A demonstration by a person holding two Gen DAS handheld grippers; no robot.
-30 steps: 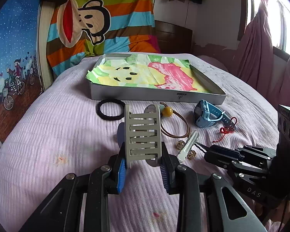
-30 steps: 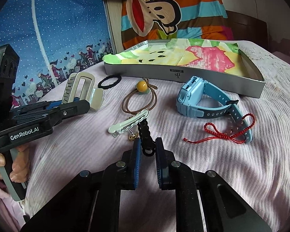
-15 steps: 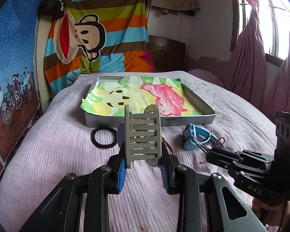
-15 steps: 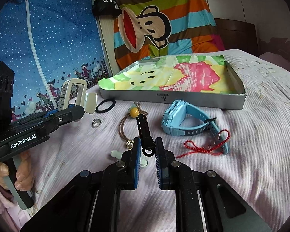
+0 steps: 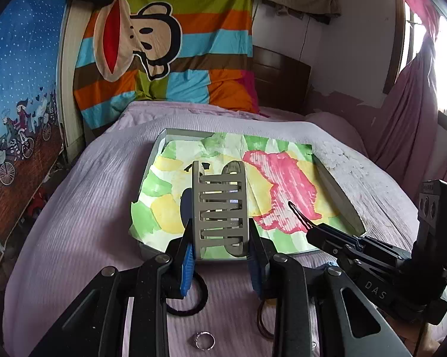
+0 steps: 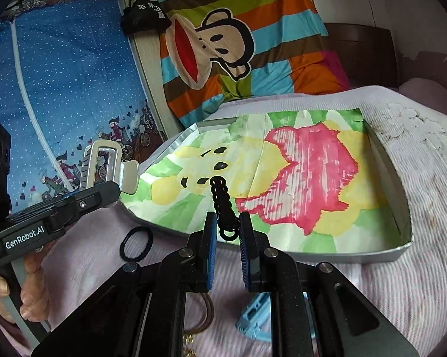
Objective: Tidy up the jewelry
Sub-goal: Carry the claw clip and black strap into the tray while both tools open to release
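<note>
My left gripper (image 5: 220, 255) is shut on a grey hair claw clip (image 5: 220, 208) and holds it above the near edge of the grey tray (image 5: 339, 199), which is lined with painted paper. The clip also shows in the right wrist view (image 6: 104, 169). My right gripper (image 6: 227, 232) is shut on a black beaded hair clip (image 6: 222, 202) and holds it over the tray's near edge (image 6: 402, 250). The right gripper also shows in the left wrist view (image 5: 312, 229).
On the purple bedspread below the grippers lie a black hair tie (image 5: 190, 300), a silver ring (image 5: 204, 340), a brown hair elastic (image 6: 207, 312) and a blue watch (image 6: 253, 318). A striped monkey blanket (image 5: 164, 44) hangs at the headboard.
Both grippers have risen and moved forward from the loose items on the bed to the tray's near edge, each still holding its clip.
</note>
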